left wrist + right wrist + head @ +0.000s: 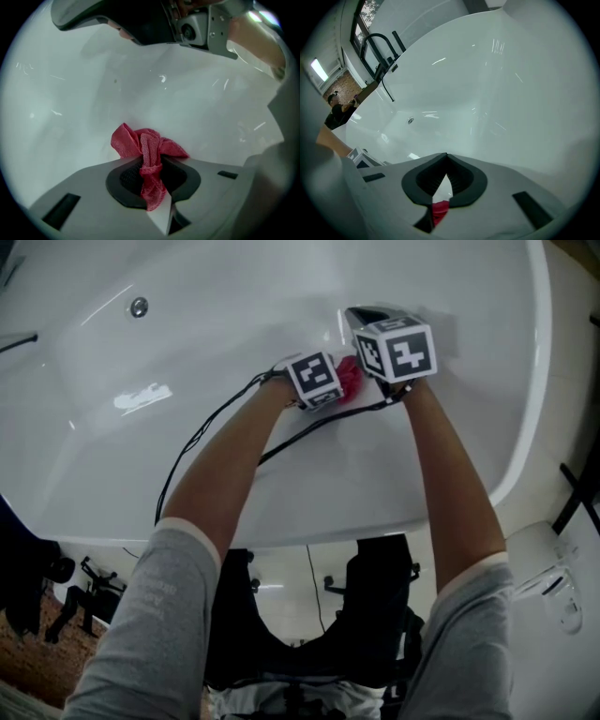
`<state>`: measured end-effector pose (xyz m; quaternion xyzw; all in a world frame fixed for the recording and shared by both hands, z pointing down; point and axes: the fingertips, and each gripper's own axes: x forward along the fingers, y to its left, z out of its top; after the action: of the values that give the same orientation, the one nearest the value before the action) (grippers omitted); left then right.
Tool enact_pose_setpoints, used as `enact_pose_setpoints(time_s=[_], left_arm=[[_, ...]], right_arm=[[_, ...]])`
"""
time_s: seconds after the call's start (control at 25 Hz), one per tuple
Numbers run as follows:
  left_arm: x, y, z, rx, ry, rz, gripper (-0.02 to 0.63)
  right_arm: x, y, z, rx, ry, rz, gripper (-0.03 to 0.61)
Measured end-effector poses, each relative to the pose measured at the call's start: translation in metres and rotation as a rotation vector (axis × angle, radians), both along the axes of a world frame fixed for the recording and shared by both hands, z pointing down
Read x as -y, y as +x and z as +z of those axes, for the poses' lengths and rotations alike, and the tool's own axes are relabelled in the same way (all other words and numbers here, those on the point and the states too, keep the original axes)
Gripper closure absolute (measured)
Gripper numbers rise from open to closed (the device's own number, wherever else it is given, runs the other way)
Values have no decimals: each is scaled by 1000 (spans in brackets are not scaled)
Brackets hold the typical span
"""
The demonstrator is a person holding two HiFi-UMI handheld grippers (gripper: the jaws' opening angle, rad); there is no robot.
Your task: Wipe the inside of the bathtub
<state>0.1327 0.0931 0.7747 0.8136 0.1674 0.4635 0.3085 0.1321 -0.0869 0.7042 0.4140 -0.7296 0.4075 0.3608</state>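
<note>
A red cloth (349,379) lies bunched against the white bathtub's inner wall (187,352), between the two grippers. My left gripper (316,381) is shut on it. In the left gripper view the red cloth (149,154) is pinched between the dark pads of the left gripper (151,164), and its folds press on the tub surface (93,103). My right gripper (395,349) sits just right of the cloth, its tip against the wall. In its own view the right gripper (446,159) has its jaws closed with nothing between them. A scrap of red shows through the gap below.
A round chrome fitting (139,307) sits on the tub's far left wall and shows as the fitting (410,120) in the right gripper view. A black faucet (379,47) stands on the far rim. Black cables (202,432) trail from the grippers. The tub rim (536,381) curves at the right.
</note>
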Motion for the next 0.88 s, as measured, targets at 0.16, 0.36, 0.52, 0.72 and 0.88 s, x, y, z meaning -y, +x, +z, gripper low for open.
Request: enact_pose_setpoints(time_s=[0.16,0.36,0.52,0.72,0.88], left_arm=[[-8,-23,-19,88,4,48,545],[-16,-28,-49,53,1,78,545],[-20,-27,-72,9,-12,73,545],[-26,-46,-87,96,-15,96,545],[-27,-51,-105,113,10,103,545]], right_arm=[[-5,4,-23,6,-2,9,569],[-8,-4,-50,23,7,13,569],[-12,-11,-70,31,14,11,569],[-26,-13,-103,45,27,23,569],[-43,-7,-120,39,12,43,569]])
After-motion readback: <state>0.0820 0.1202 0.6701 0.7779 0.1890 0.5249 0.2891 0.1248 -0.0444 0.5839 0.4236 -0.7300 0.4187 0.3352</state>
